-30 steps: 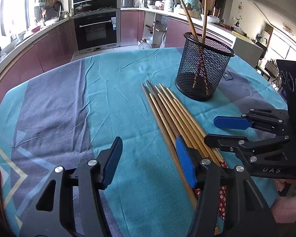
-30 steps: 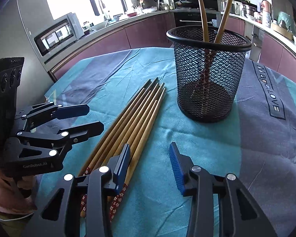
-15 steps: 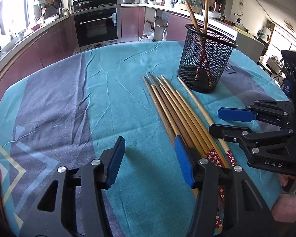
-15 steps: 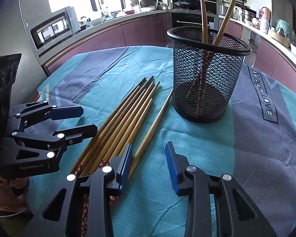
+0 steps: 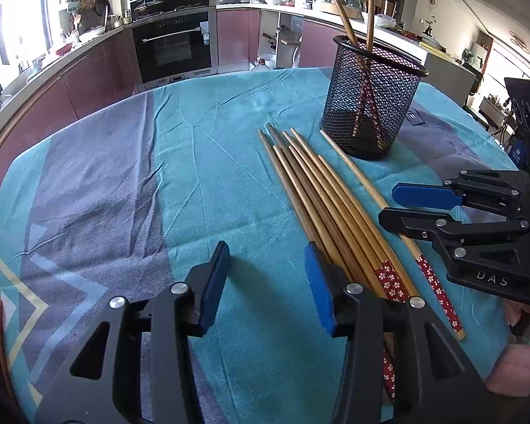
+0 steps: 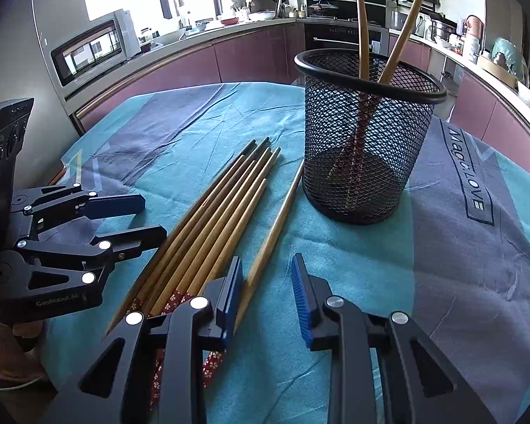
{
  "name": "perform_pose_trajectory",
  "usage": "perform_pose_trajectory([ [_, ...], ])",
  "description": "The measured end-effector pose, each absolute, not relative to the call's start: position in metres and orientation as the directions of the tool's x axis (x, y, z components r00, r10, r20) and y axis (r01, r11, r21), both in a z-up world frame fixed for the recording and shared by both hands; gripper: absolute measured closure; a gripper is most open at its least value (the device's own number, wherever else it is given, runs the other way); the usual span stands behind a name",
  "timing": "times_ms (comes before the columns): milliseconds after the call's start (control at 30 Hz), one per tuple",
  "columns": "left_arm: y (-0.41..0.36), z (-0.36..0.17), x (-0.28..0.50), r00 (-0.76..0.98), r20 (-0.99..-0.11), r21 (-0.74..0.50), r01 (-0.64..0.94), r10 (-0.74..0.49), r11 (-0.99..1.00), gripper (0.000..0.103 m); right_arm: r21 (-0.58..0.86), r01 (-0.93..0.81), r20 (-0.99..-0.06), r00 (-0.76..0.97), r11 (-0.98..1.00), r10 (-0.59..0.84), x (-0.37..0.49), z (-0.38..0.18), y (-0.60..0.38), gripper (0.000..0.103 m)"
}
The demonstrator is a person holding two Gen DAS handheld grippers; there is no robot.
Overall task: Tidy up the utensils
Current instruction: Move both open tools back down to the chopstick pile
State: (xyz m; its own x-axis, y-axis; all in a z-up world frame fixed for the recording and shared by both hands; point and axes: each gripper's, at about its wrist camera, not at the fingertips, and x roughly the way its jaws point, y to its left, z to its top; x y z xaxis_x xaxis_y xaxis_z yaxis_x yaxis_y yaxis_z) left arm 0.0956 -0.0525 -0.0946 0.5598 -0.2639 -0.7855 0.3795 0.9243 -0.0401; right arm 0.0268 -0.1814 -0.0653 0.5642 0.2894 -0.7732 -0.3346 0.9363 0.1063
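Note:
Several wooden chopsticks [image 5: 321, 198] with red flowered ends lie bundled on the teal cloth. One single chopstick [image 6: 272, 236] lies apart on the holder's side. The black mesh holder [image 6: 367, 148] stands upright with two chopsticks in it. My right gripper [image 6: 266, 293] hovers low over the single chopstick's thick end. Its jaws are closing, and the stick runs just inside and under the left finger [image 6: 231, 293], with no pad pressing. My left gripper [image 5: 265, 279] is closing over bare cloth left of the bundle, with nothing between its jaws. The two grippers flank the bundle.
The table's teal and grey cloth [image 5: 123, 183] spreads wide to the left of the chopsticks. Kitchen counters, an oven [image 5: 173, 46] and a microwave [image 6: 92, 49] stand behind the table. A hand and pink sleeve [image 5: 512, 371] show at the right edge.
One chopstick has parted from the bundle and now lies alone nearer the holder. The jaws of both grippers have narrowed. The holder has not shifted on the cloth.

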Motion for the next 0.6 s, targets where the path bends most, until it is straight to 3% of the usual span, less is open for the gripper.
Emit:
perform_pose_trajectory([
  [600,-0.064,-0.093,0.098,0.546,-0.777,-0.07,0.419,-0.313,0.905,0.054,0.124,-0.334,-0.768,0.564,0.934,0.303,0.031,-0.065,-0.184,0.076],
])
